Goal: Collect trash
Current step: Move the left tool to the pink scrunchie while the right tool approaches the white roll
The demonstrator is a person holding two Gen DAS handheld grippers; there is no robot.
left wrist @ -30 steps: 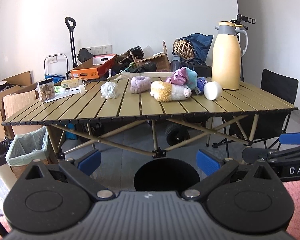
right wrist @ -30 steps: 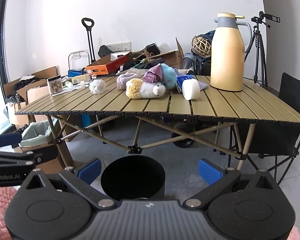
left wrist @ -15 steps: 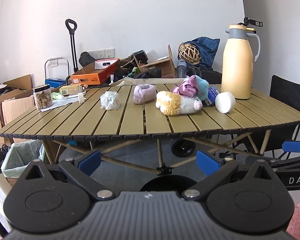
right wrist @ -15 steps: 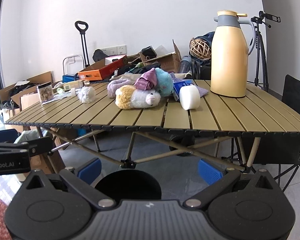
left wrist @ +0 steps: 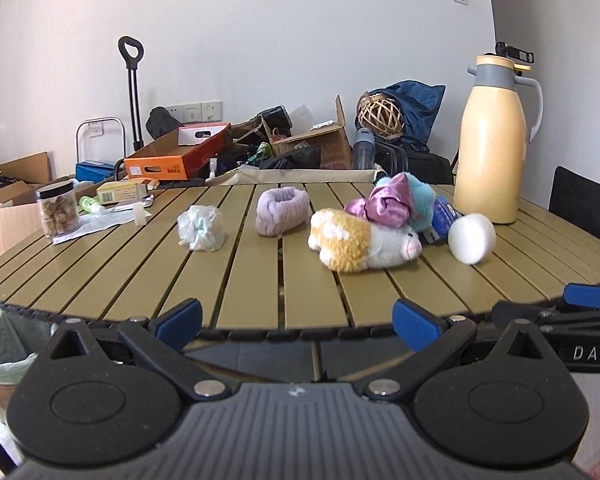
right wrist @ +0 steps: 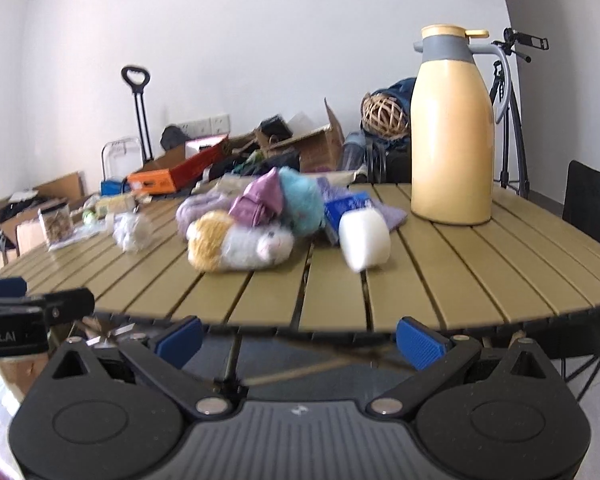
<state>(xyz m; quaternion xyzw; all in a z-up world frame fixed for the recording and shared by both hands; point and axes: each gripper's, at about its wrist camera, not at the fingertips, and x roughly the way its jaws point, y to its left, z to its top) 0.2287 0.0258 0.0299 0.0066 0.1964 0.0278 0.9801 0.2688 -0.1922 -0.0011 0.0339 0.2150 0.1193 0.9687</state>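
Both grippers have risen and closed in on the slatted table (left wrist: 240, 280) since a second ago; the black bin seen below the table edge then is now out of view. Left gripper (left wrist: 298, 320): blue fingertips spread wide, nothing between them, level with the near table edge. Right gripper (right wrist: 300, 340): likewise spread and empty, at the near edge; its side bar shows at the right of the left wrist view.

On the table, near to far: yellow-and-white plush toy (left wrist: 360, 244) lying on its side, a white foam cylinder (left wrist: 472, 238) just right of it. Crumpled plastic wad (left wrist: 202, 227), the likely trash, sits left of centre, well apart from both grippers, nothing touching it. Purple fuzzy band (left wrist: 282, 212) is beyond, between wad and plush. Pink and teal plush pile (left wrist: 396, 202) is behind the toy. Far right: tall yellow thermos (left wrist: 492, 140), upright. Far left: a clear jar (left wrist: 58, 210) with a black lid. Right wrist view is motion-blurred.
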